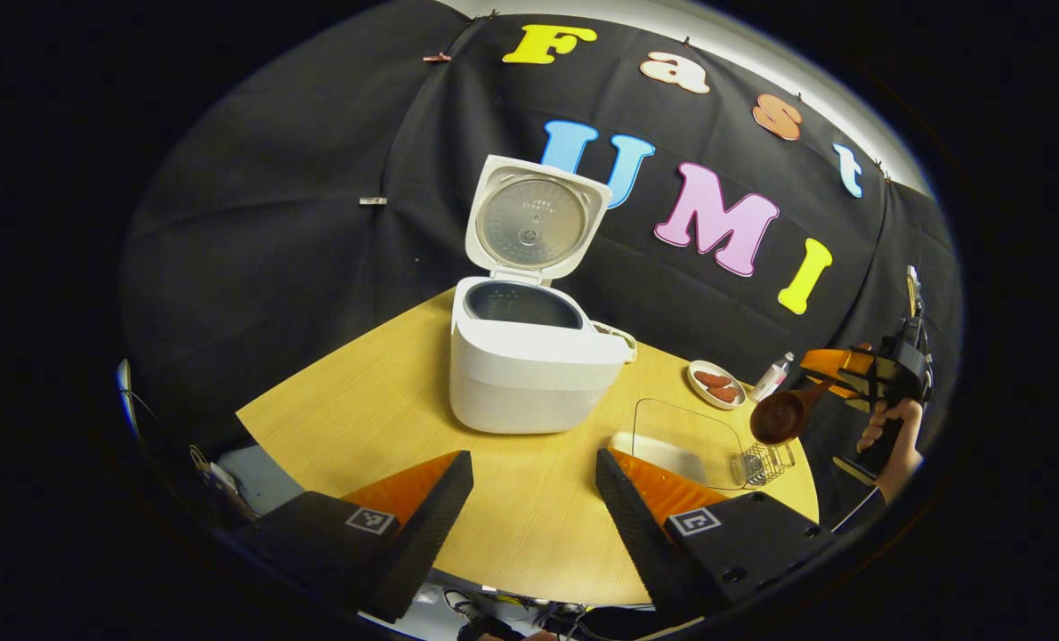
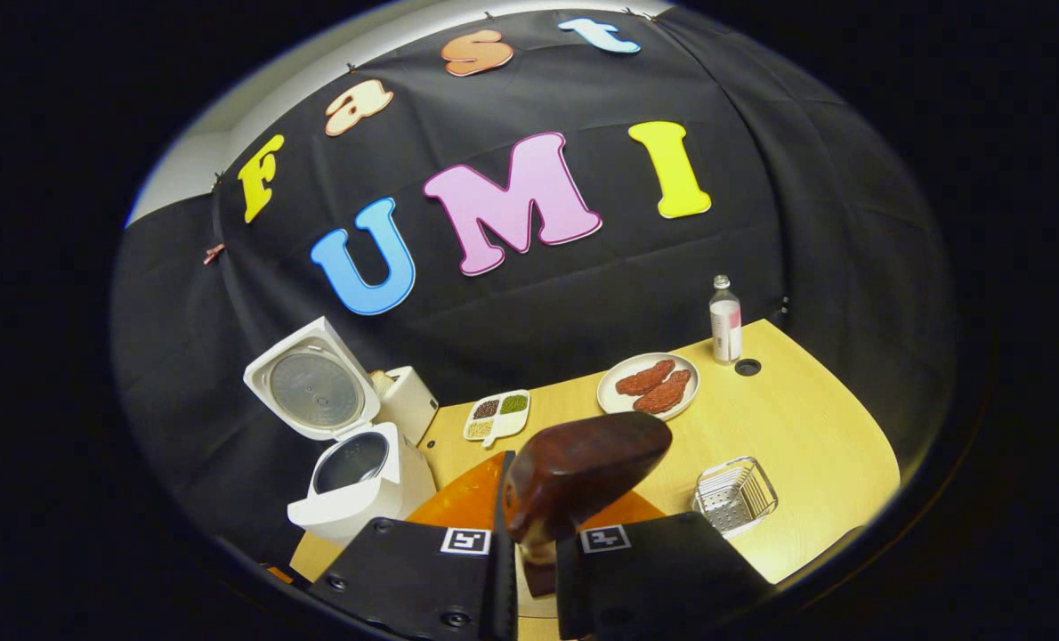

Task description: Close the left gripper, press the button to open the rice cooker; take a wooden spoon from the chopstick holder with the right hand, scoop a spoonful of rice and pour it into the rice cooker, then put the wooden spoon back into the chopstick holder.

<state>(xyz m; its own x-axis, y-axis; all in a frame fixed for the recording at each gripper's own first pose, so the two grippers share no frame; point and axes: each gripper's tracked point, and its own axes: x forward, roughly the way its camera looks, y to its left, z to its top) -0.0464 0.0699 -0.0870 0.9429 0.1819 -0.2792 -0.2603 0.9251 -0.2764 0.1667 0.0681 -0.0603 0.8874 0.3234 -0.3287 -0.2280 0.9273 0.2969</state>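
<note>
Standing open on the wooden bench (image 1: pixel 529 525), the white rice cooker (image 1: pixel 529 374) has its lid (image 1: pixel 534 221) tipped up and back, so the dark inner pot (image 1: pixel 522 305) shows from above. In the left gripper view, the left hand-held gripper (image 1: pixel 534 499) hovers low over the bench with its two fingers spread wide apart and nothing between them, pointing toward the cooker. To its right sits a clear container (image 1: pixel 685 441) and, just beyond that, a small wire chopstick holder (image 1: pixel 765 463) near the bench edge. A plate of reddish meat slices (image 1: pixel 716 385) and a small bottle (image 1: pixel 772 377) lie farther back.

At the right edge of that view, the right hand-held gripper (image 1: pixel 850 378), held in a person's hand (image 1: pixel 894 436), carries the wooden spoon (image 1: pixel 783 414) in the air above the chopstick holder, bowl end toward the cooker.

In the right gripper view, the right hand-held gripper (image 2: pixel 534 543) is narrowed onto the spoon's handle, both fingers pressing it, and the dark brown spoon (image 2: pixel 583 472) bowl rises just ahead of the fingertips. The cooker (image 2: pixel 360 481) stands to the left with its lid (image 2: pixel 314 390) raised. A divided dish of grains and beans (image 2: pixel 497 415) sits behind the spoon, the meat plate (image 2: pixel 647 385) and bottle (image 2: pixel 724 322) lie to the right, and the wire holder (image 2: pixel 734 496) rests empty near the bench (image 2: pixel 814 427) edge.
</note>
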